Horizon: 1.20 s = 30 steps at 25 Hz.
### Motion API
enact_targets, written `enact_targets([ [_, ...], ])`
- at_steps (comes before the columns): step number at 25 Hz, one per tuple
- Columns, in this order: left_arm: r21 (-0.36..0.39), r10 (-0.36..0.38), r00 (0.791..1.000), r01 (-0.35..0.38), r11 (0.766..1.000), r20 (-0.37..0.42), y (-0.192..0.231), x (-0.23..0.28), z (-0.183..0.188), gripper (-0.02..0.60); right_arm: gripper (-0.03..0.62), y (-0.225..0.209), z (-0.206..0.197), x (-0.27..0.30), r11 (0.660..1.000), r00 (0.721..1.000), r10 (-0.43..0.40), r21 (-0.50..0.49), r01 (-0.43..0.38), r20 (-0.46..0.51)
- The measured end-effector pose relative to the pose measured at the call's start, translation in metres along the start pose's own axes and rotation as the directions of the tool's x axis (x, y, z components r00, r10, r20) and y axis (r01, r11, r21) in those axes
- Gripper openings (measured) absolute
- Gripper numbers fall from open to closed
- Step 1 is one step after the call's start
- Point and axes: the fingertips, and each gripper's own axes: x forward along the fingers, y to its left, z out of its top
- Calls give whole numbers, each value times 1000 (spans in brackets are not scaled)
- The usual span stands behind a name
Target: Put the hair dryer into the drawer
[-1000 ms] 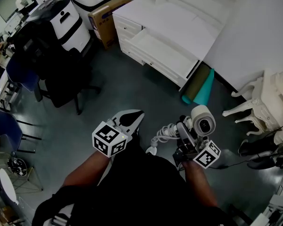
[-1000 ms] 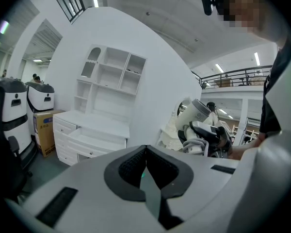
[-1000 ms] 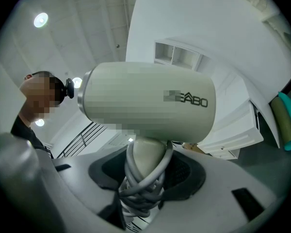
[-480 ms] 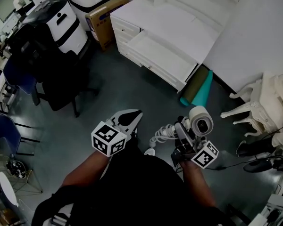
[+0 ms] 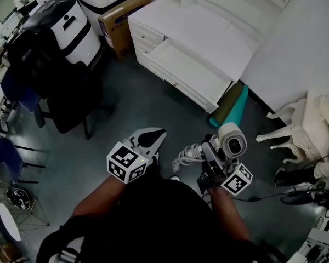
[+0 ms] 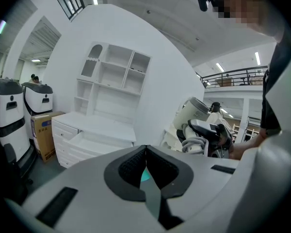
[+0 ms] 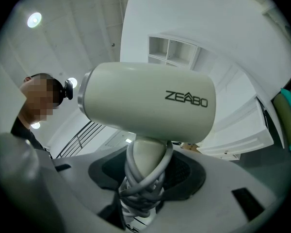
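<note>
A cream hair dryer (image 5: pixel 232 140) (image 7: pixel 148 103) with its grey cord wound round the handle stands upright in my right gripper (image 5: pixel 213 159) (image 7: pixel 143 186), which is shut on the handle. In the left gripper view the hair dryer (image 6: pixel 193 114) shows at the right. My left gripper (image 5: pixel 153 137) (image 6: pixel 146 171) is shut and holds nothing, to the left of the dryer. The white dresser (image 5: pixel 208 26) stands ahead with its top drawer (image 5: pixel 186 73) pulled open. Both grippers hang over the dark floor, well short of the drawer.
A green and teal roll (image 5: pixel 230 104) leans by the dresser's right end. A cardboard box (image 5: pixel 119 16) and white machines (image 5: pixel 79 29) stand to the left, with black office chairs (image 5: pixel 49 86). A white ornate chair (image 5: pixel 304 127) stands at the right.
The dresser and floor have shifted slightly in the head view as the person moved. Both grippers keep their hold and pose; the hair dryer sits a little lower in view.
</note>
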Motion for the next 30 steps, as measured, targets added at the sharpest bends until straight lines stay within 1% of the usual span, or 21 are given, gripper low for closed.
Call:
enact_targets([
  [6, 1, -14, 1000, 14, 1000, 23, 42, 21, 22, 9, 215, -25, 9, 43, 1000, 1000, -19, 14, 19, -14],
  [10, 6, -31, 999, 31, 1000, 30, 75, 33, 37, 9, 215, -36, 18, 77, 1000, 1000, -23, -8, 23, -13],
  [13, 3, -52, 998, 52, 999, 27, 102, 39, 42, 11, 215, -45, 21, 100, 999, 999, -37, -17, 37, 5],
  [17, 10, -72, 997, 72, 997, 23, 133, 44, 49, 9, 215, -59, 24, 125, 998, 998, -61, 8, 60, 32],
  [21, 4, -94, 996, 94, 996, -1, 165, 54, 46, 11, 215, -74, 21, 147, 996, 995, -88, 13, 88, 46],
  [26, 4, -138, 989, 138, 990, -43, 181, 65, 38, 9, 215, -88, 11, 164, 992, 991, -126, 25, 125, 41],
  [30, -9, -170, 983, 170, 985, -65, 181, 75, 37, 9, 215, -95, 16, 171, 990, 990, -140, 17, 140, 31],
])
